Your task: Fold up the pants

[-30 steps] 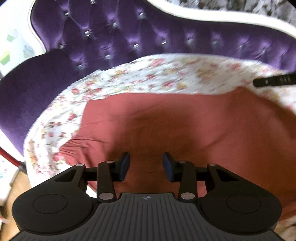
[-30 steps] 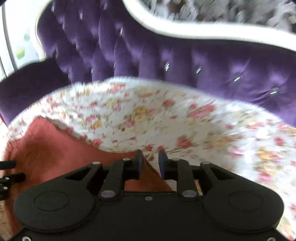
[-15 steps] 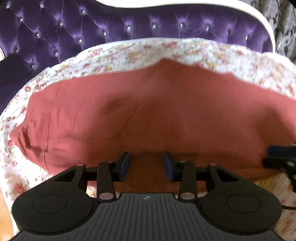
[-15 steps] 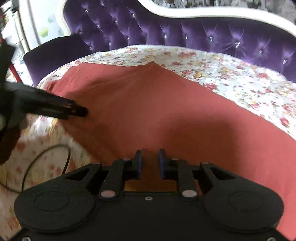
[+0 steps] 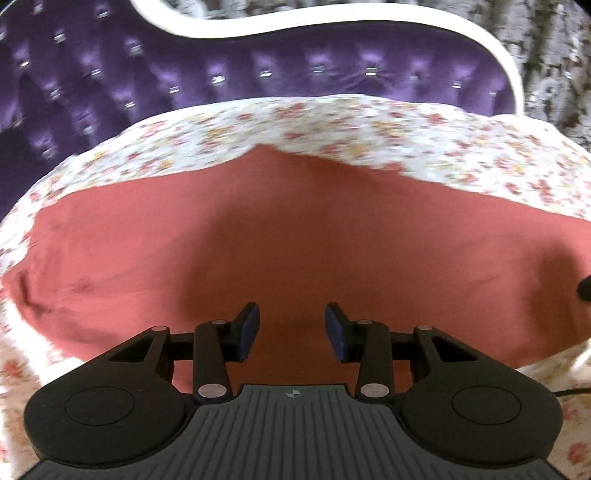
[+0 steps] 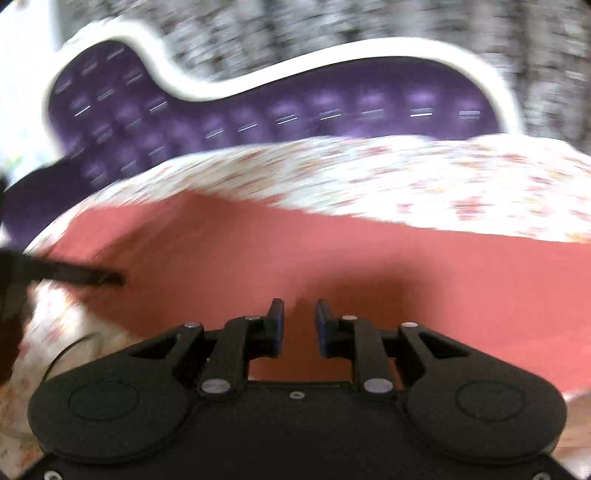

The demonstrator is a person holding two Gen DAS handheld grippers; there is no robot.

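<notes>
The pants (image 5: 295,240) are a flat salmon-red cloth spread on a floral sheet (image 5: 332,125) over the sofa seat; they also fill the middle of the right wrist view (image 6: 332,258). My left gripper (image 5: 291,332) is open and empty, hovering above the near edge of the pants. My right gripper (image 6: 298,328) is open with a narrower gap, empty, above the near edge too. The left gripper's finger tip (image 6: 107,277) shows at the left of the right wrist view. A dark tip of the right gripper (image 5: 585,288) shows at the right edge.
A purple tufted sofa back (image 5: 295,74) with a white frame (image 5: 207,31) rises behind the seat. A grey patterned curtain or wall (image 5: 546,55) lies beyond. A thin black cable (image 6: 59,358) lies on the sheet at lower left in the right wrist view.
Both grippers have swung rightward and pulled back over the pants; the views are motion-blurred. The right gripper's fingers have opened a little wider. The pants lie unchanged.
</notes>
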